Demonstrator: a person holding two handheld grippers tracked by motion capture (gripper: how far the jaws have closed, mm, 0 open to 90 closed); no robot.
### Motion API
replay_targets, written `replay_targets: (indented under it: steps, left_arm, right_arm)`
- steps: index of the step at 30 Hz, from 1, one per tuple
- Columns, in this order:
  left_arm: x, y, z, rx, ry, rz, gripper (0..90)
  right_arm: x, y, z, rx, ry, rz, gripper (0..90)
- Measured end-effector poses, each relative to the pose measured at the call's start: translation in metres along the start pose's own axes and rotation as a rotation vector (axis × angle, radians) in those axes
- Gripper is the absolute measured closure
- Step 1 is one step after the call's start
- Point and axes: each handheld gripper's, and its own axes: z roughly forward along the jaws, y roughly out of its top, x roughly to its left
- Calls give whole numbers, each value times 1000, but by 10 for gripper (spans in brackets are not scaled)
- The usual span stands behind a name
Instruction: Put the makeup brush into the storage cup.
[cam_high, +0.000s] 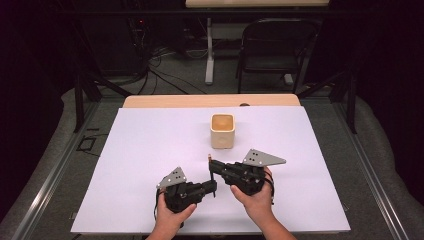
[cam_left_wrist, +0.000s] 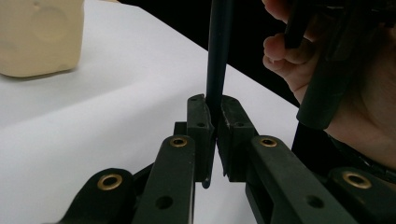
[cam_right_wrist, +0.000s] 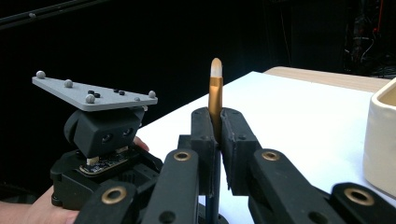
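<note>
Thin dark-handled brush with gold ferrule and pale tip pinched by both: left gripper clamps handle end, right gripper clamps at ferrule. Held above white sheet, near cream square ceramic cup. Light, stiff, slick; grip mid-handle, spare the tip.

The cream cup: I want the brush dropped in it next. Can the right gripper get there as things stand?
Probably yes. The white sheet between the right gripper and the cream cup is bare, though the left gripper also clamps the brush.
</note>
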Motion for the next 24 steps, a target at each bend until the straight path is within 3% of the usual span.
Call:
replay_targets:
  steps: [8, 11, 15, 17, 24]
  left_arm:
    - [0, 0, 0, 3, 1, -2, 839]
    - [1, 1, -2, -5, 6, -7, 839]
    - [1, 1, -4, -12, 13, -5, 839]
    - [1, 1, -6, -4, 27, 13, 839]
    - [-3, 1, -8, 14, 89, 74, 839]
  right_arm:
    - [-1, 0, 1, 0, 3, 2, 836]
    - [-4, -1, 1, 0, 11, 23, 733]
    - [-5, -1, 0, -7, 12, 23, 678]
    - [-5, -1, 1, -1, 23, 28, 630]
    - [-3, -2, 2, 14, 36, 20, 595]
